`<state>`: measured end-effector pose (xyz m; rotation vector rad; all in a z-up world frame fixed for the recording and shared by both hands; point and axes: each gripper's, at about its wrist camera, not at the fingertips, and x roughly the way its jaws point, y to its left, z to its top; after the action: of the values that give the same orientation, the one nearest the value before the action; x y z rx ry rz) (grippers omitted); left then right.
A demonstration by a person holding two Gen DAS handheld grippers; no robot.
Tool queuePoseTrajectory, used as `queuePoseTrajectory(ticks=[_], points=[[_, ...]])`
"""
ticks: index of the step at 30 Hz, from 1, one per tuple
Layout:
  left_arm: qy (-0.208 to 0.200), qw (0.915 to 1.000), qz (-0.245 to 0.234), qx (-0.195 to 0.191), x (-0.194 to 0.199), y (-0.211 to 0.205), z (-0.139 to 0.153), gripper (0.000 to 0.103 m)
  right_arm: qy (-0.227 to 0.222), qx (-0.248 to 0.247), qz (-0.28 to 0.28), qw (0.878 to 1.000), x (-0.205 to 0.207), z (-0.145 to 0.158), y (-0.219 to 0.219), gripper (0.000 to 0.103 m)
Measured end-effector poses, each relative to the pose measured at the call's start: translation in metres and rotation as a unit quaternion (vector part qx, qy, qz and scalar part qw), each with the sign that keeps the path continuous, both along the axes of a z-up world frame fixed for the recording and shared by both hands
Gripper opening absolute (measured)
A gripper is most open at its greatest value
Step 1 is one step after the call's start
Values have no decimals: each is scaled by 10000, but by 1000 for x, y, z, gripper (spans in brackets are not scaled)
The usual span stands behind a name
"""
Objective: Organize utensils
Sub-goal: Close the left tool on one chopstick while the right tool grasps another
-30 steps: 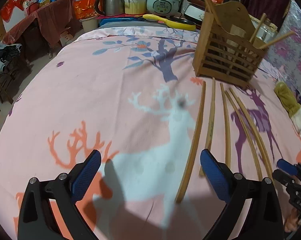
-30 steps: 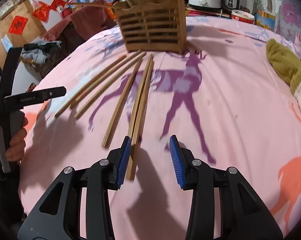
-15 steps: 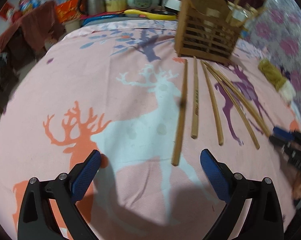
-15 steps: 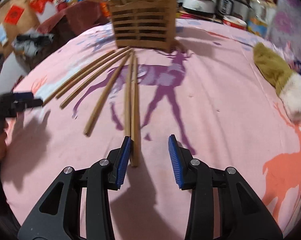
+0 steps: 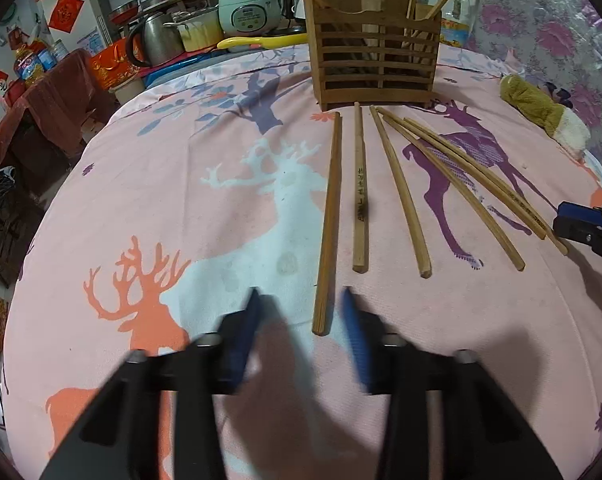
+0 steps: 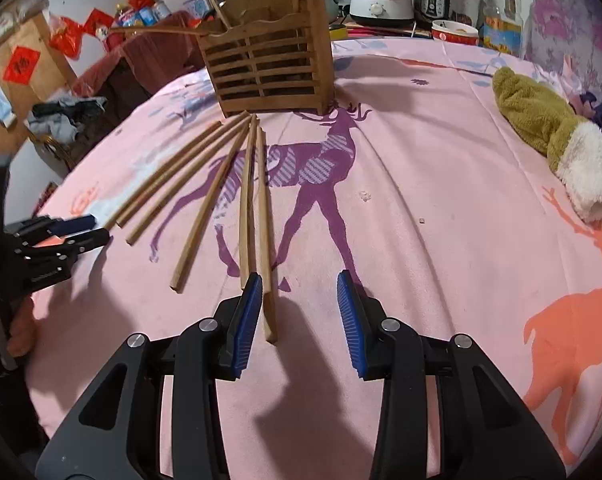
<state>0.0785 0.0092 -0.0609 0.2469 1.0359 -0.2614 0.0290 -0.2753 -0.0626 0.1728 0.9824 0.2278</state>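
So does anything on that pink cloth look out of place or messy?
Yes: six chopsticks lie fanned out loose on the cloth in front of the wooden holder, though a few already stand in it. A plush toy lies at the cloth's edge, odd among utensils. Nothing looks spilled or broken.

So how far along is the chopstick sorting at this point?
Early. A few sticks already stand in the wooden holder. Nothing is gripped: the left gripper and right gripper are both open, each at a chopstick's near end. Six loose chopsticks are left on the pink cloth.
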Motion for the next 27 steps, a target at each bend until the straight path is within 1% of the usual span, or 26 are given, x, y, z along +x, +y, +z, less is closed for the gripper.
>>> queuePoseTrajectory(ticks=[1,3,6,7,9,11,14,16,17,19,20,22,24,27], points=[[16,10000,-2,-29,0,0,0,24,1,25,15,10000,0,0,0,39],[46,9999,35,-85,2,3,0,24,-10,29,66,10000,-2,0,1,39],[88,9997,164,-156,5,8,0,29,-56,16,260,9996,-7,2,8,40],[109,9996,200,-182,6,9,0,33,-75,-38,364,9993,-9,3,12,40],[159,9991,282,-259,8,14,0,36,-52,-270,518,9983,-14,0,21,40],[179,9990,291,-299,9,15,0,36,-25,-503,557,9972,-16,-4,26,39],[136,9993,262,-217,8,12,-1,35,-56,-555,558,9969,-18,-3,26,38],[104,9996,206,-171,6,10,-1,31,-60,-567,472,9973,-18,-3,23,28],[95,9997,172,-161,5,9,0,29,-56,-552,427,9975,-18,-3,21,25],[58,9999,69,-112,2,4,0,21,-34,-482,335,9983,-17,-3,16,16],[48,9999,33,-99,1,3,0,18,-27,-469,309,9984,-16,-4,14,15],[48,9999,-92,-104,-2,-1,0,7,-32,-479,317,9983,-16,-4,15,11],[17,9999,-129,-67,-4,-3,0,7,-64,-505,347,9981,-17,-3,17,7],[-14,9999,-104,-123,-5,-2,3,7,-203,-505,265,9982,-19,1,16,7]])
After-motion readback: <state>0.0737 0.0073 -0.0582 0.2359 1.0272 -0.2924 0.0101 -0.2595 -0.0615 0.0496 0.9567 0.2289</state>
